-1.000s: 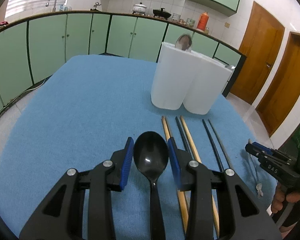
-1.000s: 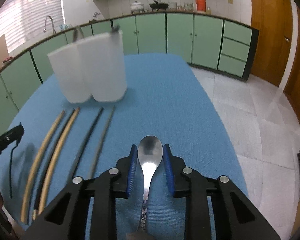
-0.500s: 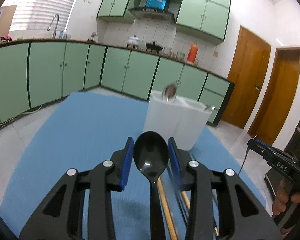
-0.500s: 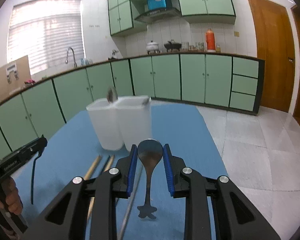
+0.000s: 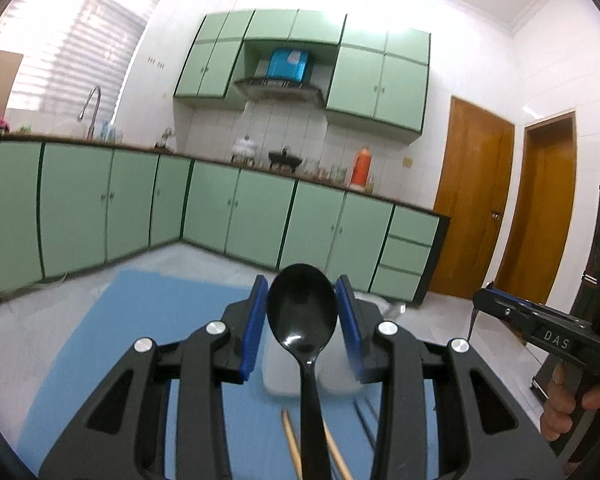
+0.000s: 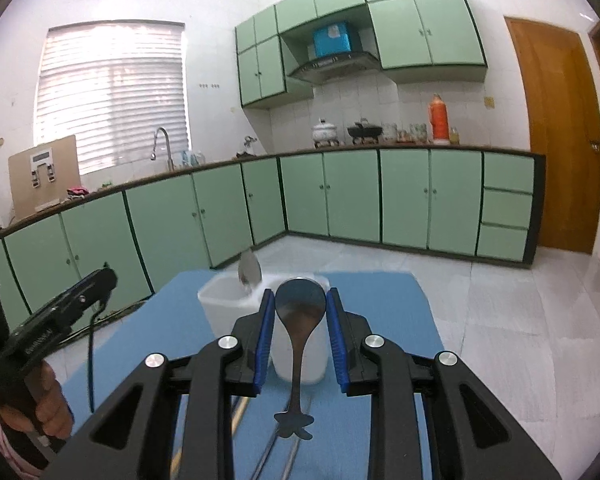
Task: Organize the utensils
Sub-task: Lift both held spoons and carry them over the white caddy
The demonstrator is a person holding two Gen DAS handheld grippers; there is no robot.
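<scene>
Two white containers [image 6: 236, 312] stood together near the table's far edge, one holding a metal spoon [image 6: 249, 270]; left gripper [image 5: 302, 310] clamped a black spoon [image 5: 302, 312], right gripper [image 6: 300, 312] a steel spoon [image 6: 300, 312].

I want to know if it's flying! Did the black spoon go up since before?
Yes. The black spoon, held in the left gripper, has gone up: it was low over the blue table, and now its bowl stands against the green cabinets.

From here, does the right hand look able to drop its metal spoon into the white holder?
Probably yes. The right tongs grip the metal spoon above the table, the white holder stands just ahead with its top open, and only one spoon sits inside.
</scene>
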